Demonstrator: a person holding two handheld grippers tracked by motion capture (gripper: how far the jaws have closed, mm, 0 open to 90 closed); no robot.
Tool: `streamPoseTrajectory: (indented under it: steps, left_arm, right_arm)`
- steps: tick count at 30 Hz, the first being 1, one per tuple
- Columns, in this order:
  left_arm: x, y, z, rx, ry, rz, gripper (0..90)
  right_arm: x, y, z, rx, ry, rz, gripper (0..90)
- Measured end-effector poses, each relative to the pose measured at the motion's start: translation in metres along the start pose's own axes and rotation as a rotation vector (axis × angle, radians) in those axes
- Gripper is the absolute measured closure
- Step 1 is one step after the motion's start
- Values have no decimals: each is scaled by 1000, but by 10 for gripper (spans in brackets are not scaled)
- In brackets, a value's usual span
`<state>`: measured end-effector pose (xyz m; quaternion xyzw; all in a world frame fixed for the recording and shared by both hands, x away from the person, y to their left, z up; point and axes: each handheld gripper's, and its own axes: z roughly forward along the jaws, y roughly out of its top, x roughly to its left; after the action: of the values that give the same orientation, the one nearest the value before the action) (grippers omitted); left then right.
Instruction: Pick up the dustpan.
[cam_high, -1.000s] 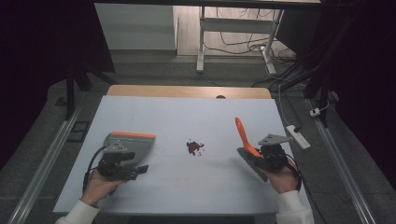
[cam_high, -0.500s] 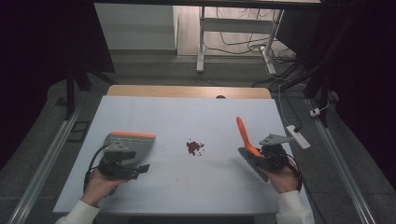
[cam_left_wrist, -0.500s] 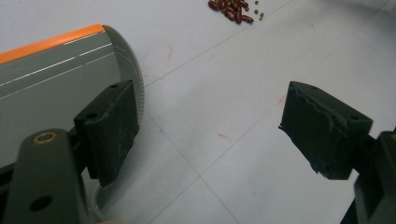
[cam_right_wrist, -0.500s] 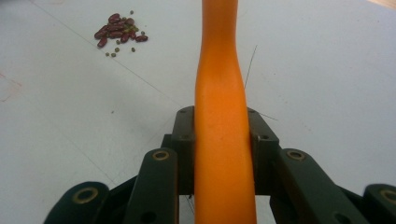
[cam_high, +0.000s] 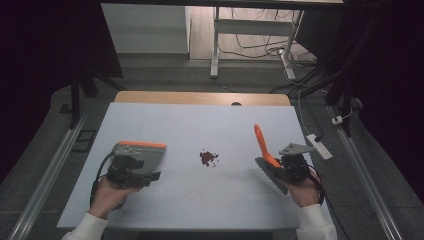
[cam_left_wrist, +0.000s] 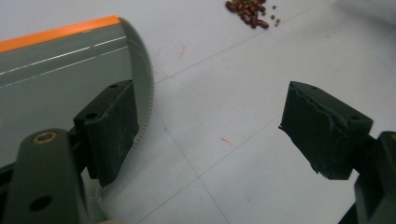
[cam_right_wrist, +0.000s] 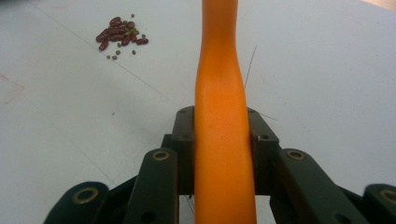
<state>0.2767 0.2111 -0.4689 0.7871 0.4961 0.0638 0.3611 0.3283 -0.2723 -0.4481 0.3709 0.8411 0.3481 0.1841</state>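
Work in hand: we judge this to be sweeping up a small spill, since a brush and a dustpan flank a heap of beans on the white table (cam_high: 165, 125).

Beans: a little pile of dark red beans (cam_high: 208, 157) with a few tiny green ones lies near the middle of the table, between our two hands and well apart from both tools.

Right gripper (cam_right_wrist: 223, 140): we hold it at the near right of the table; its jaws are pressed against both sides of the orange brush handle (cam_right_wrist: 219, 93), pinching it firmly.

Brush: the handle rises far and slightly left from the jaws, and in the high view the grey brush head (cam_high: 272, 175) sits just left of the gripper, low by the table. Gripped this way, we think the head can be dragged left toward the beans.

Left gripper (cam_left_wrist: 215, 130): we hold it at the near left; its jaws stand spread wide with only bare table between them.

Dustpan: the grey dustpan (cam_high: 137, 152) with its orange far edge lies flat on the table; one jaw of the left gripper rests right at its toothed side rim, though we cannot tell if it touches.

Why so placed: the pan lies left of the beans and the brush right, so the pile can be pushed from one toward the other.

Next call: we judge the pan needs a grip first.
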Motion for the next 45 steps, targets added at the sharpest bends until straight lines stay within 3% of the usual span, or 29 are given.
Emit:
streamPoseTrajectory:
  steps: [9,18,22,28,33,35,45]
  left_arm:
    - [14,-8,0,56,53,-49,199]
    - [31,-18,-6,70,76,-99,199]
    - [40,-23,-6,88,95,-143,198]
    - [44,-28,-12,91,103,-177,198]
    - [47,-37,-15,107,129,-224,198]
    - [49,-40,-13,118,120,-248,198]
    - [48,-43,-7,134,133,-272,215]
  right_arm:
    - [0,0,-1,1,-8,2,704]
    - [1,-1,3,15,-6,-4,704]
    - [2,-2,5,23,-5,-7,704]
    - [3,-2,6,26,-3,-6,704]
    - [4,-2,7,30,1,-11,703]
    - [4,-2,8,34,2,-13,704]
    - [5,-3,10,40,3,-13,703]
